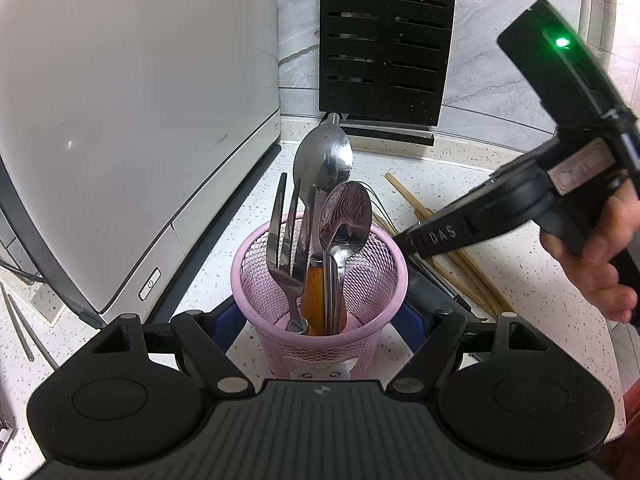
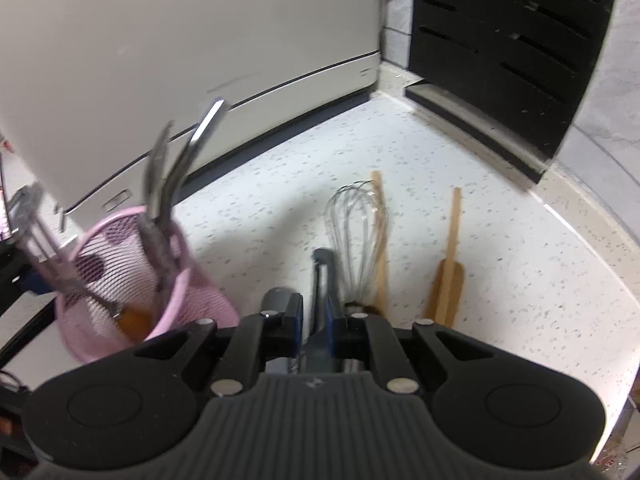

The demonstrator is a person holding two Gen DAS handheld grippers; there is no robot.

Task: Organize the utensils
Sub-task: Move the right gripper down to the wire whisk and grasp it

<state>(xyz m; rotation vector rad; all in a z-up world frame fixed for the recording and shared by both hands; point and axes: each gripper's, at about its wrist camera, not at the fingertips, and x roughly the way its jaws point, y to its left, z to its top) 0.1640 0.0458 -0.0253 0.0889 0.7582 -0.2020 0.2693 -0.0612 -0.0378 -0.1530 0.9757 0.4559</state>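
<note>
A pink mesh cup (image 1: 320, 344) stands on the speckled counter and holds a fork (image 1: 282, 248), a big ladle (image 1: 324, 156), a spoon (image 1: 347, 216) and a wooden-handled tool. My left gripper (image 1: 320, 320) has a blue pad against each side of the cup and grips it. My right gripper (image 2: 314, 312), held by a hand (image 1: 592, 256), points down just right of the cup (image 2: 120, 280). Its jaws stand nearly together on a dark grey utensil (image 2: 323, 276) that lies on the counter. The right wrist view is blurred, so what kind of utensil it is stays unclear.
A wire whisk (image 2: 354, 228), a wooden spatula (image 2: 450, 276) and wooden chopsticks (image 1: 464, 268) lie right of the cup. A white appliance (image 1: 132, 120) fills the left. A black slotted rack (image 1: 384, 40) stands at the back wall. Thin metal rods (image 1: 18, 324) lie at far left.
</note>
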